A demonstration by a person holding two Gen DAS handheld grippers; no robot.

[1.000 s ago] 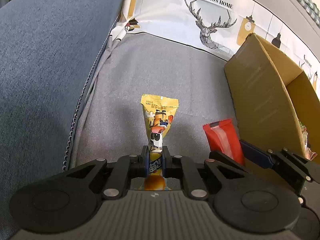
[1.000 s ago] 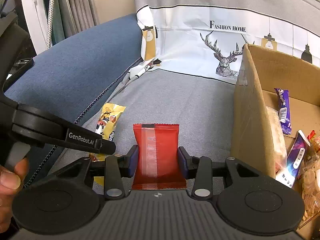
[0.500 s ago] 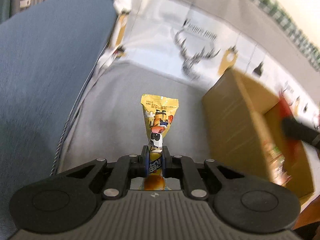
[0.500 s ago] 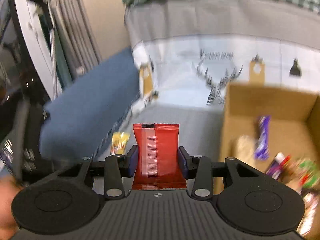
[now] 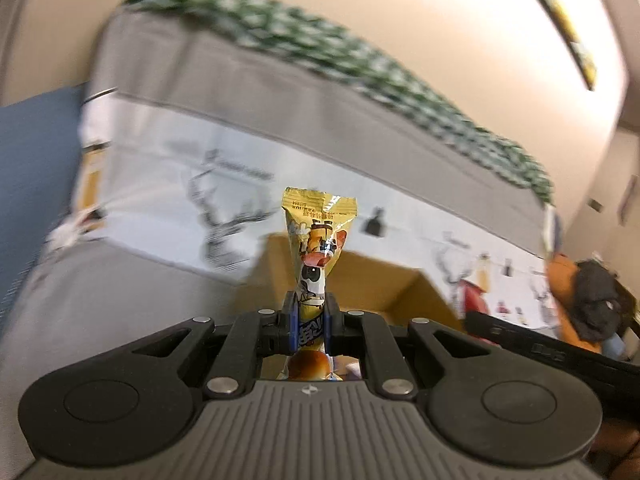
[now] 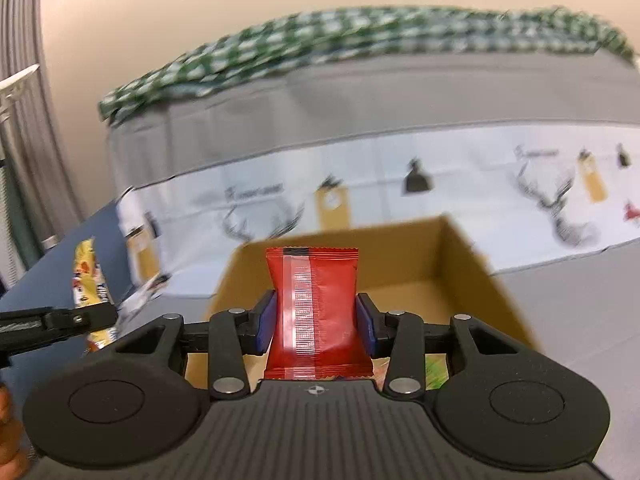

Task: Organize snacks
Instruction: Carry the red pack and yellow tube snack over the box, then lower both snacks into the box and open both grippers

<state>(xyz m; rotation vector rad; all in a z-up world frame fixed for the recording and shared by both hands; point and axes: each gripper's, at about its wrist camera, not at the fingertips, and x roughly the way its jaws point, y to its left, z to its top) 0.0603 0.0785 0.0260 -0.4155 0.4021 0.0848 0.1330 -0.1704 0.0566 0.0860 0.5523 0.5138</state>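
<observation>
The left gripper (image 5: pixel 307 316) is pinched almost fully together on the lower part of a yellow snack packet (image 5: pixel 318 240), which stands upright out of the jaws, long axis vertical, crimped top edge uppermost. Below and just beyond it lies the open cardboard box (image 5: pixel 384 280) — its near rim and brown inner wall show on either side of the packet.

The right gripper (image 6: pixel 316 322) stands partly open, its blue pads pressed on both side edges of a red snack packet (image 6: pixel 314 312); the packet is held upright and flat-on to the camera, clear seam running vertically down its face. The box's open mouth (image 6: pixel 444 256) sits directly behind and under it, rim corners blurred, with a few colourful wrappers glimpsed low inside.

In the right wrist view the yellow packet (image 6: pixel 90 276) hangs off to the left, beside the box. Around the box is grey cushion (image 6: pixel 580 312), bare to its right, backed by a deer-print cover (image 6: pixel 460 184) — all blurred.
</observation>
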